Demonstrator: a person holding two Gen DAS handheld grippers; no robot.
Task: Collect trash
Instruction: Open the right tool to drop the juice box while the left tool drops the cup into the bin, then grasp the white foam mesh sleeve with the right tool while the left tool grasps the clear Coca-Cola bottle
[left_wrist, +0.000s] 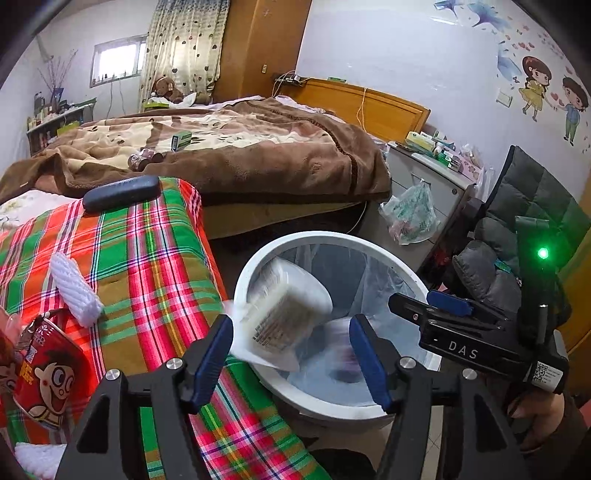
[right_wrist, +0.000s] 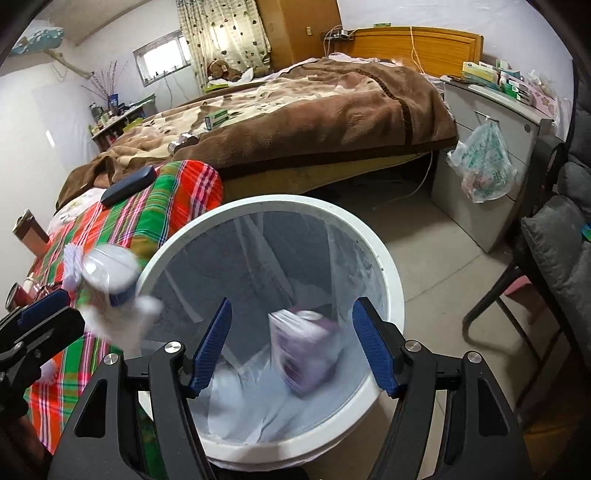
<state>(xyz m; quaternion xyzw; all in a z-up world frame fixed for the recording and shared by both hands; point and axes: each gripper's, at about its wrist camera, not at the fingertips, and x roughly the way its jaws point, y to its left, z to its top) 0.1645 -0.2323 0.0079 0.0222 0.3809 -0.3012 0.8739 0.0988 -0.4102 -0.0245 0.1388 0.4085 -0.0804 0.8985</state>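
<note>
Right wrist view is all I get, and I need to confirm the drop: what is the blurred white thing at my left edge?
Observer: A clear tub with a printed label, blurred, over the near rim of the white bin.
Operator: Is the left gripper gripping it?
Observer: No. The left gripper is open, and neither pad presses on the tub.
Operator: Anything else to collect over there?
Observer: A red can with a cartoon face lies at the left edge of the plaid blanket, beside a white foam net sleeve.
</note>
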